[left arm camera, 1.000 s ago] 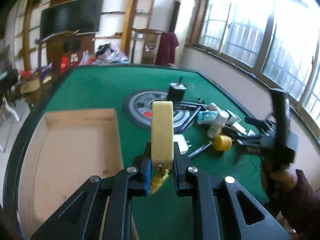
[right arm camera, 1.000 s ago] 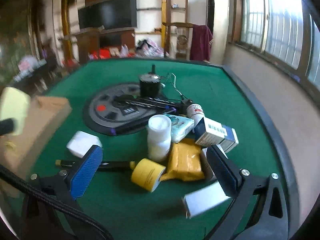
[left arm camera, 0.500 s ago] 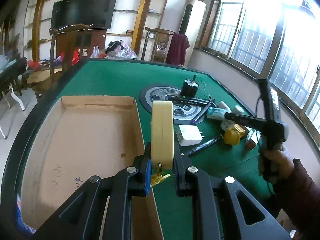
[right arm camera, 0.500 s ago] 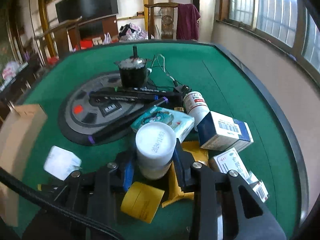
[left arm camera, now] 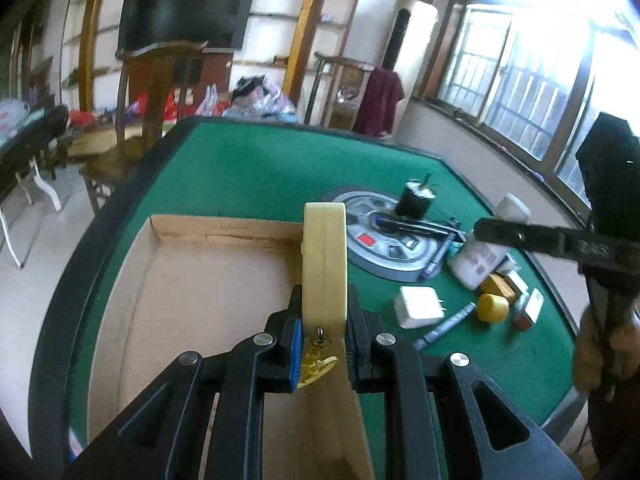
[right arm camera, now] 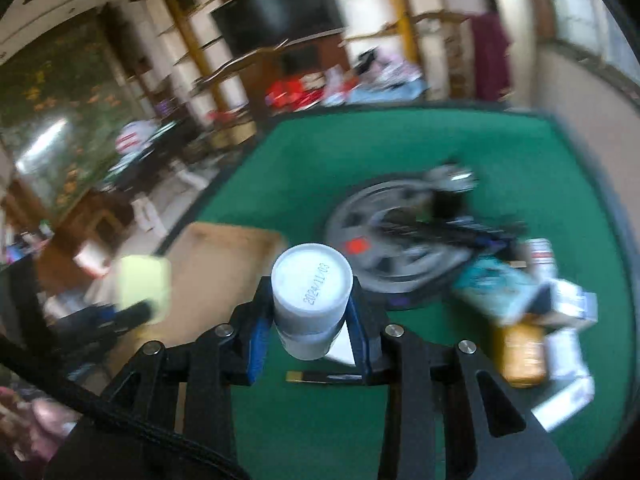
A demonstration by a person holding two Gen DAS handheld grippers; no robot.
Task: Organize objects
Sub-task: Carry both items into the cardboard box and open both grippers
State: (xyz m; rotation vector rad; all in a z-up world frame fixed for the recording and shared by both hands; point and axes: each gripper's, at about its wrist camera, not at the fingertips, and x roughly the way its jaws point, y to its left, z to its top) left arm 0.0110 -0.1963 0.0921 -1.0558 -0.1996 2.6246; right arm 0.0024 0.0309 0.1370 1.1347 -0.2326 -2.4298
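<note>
My left gripper (left arm camera: pixel 322 334) is shut on a pale yellow round disc (left arm camera: pixel 324 268) with a small gold charm, held upright over the right wall of an open cardboard box (left arm camera: pixel 192 280). My right gripper (right arm camera: pixel 308 330) is shut on a white plastic bottle (right arm camera: pixel 310 292), lifted above the green table and tilted toward the box (right arm camera: pixel 224 256). The bottle also shows in the left wrist view (left arm camera: pixel 486 248), held aloft at the right. The disc shows blurred in the right wrist view (right arm camera: pixel 144 284).
On the green felt table (left arm camera: pixel 256 176) lie a white charger (left arm camera: pixel 418 306), a marker (left arm camera: pixel 444 326), a yellow tape roll (left arm camera: pixel 494 307), small boxes (right arm camera: pixel 568 304), an orange packet (right arm camera: pixel 522 354) and a black motor (left arm camera: pixel 416 200) on a round grey panel (left arm camera: pixel 384 240).
My right gripper has closed on the white bottle and lifted it out of the pile toward the box. My left gripper has moved left over the box with the disc.
</note>
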